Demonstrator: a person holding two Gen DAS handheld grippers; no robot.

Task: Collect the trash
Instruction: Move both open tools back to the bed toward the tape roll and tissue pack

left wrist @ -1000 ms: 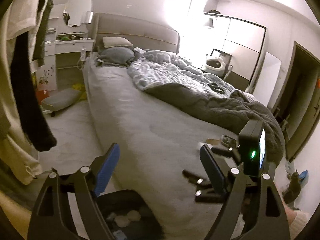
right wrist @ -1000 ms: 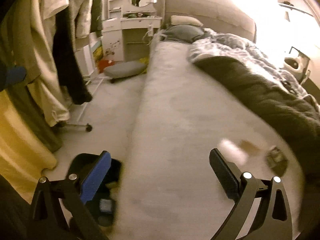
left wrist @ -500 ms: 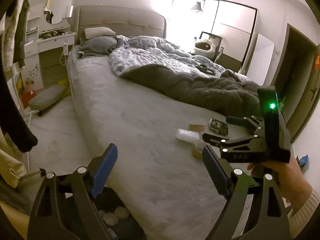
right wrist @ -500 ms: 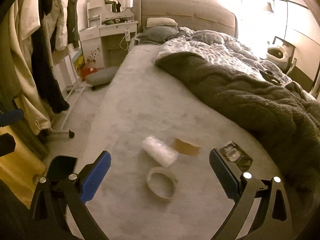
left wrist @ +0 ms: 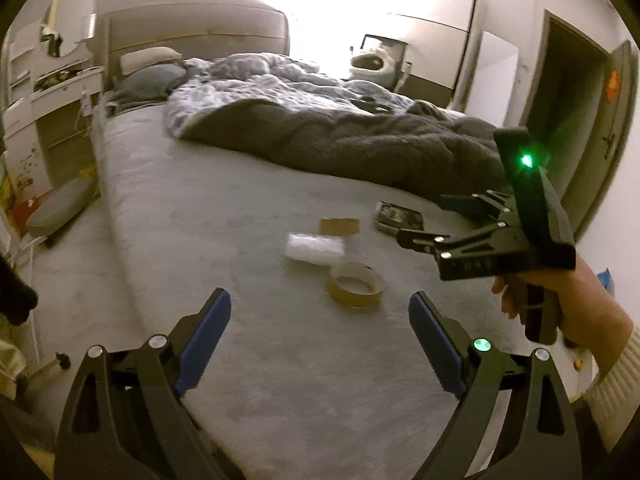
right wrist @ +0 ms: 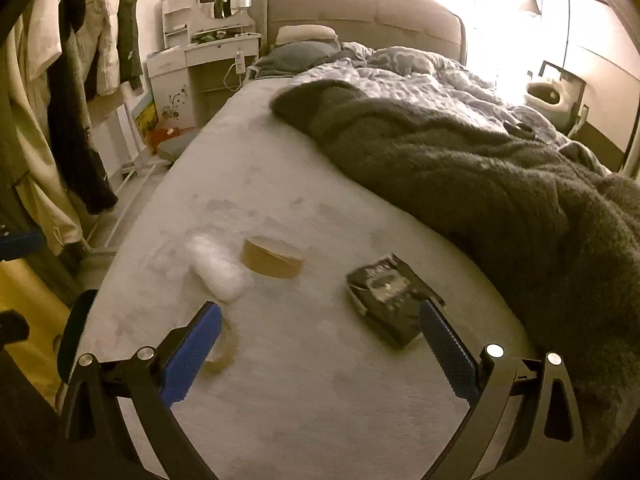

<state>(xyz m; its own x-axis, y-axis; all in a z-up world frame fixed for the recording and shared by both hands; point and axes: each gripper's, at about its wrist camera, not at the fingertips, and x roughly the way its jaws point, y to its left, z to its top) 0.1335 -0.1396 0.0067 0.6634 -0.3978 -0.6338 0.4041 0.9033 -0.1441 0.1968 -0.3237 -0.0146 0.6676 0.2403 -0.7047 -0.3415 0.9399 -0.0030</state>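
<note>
Four bits of trash lie close together on the bare grey sheet (right wrist: 304, 400) near the foot of the bed: a tape ring (left wrist: 354, 285), a white wad of plastic (right wrist: 218, 270) beside it, a brown cardboard ring (right wrist: 272, 262) and a dark torn wrapper (right wrist: 390, 294) nearest the rumpled dark blanket (right wrist: 500, 184). The left gripper (left wrist: 318, 342) hangs over the mattress edge with its jaws opening and nothing between them, while the right gripper (right wrist: 320, 354), held in a hand (left wrist: 576, 304), is spread wide and empty above the wrapper. Beyond are pillows (right wrist: 306, 34), a padded headboard (right wrist: 360, 12), a white dressing table (right wrist: 208, 48) with a round mirror, and clothes (right wrist: 76, 80) hanging along the left wall.

Both grippers' jaws apart, empty
</note>
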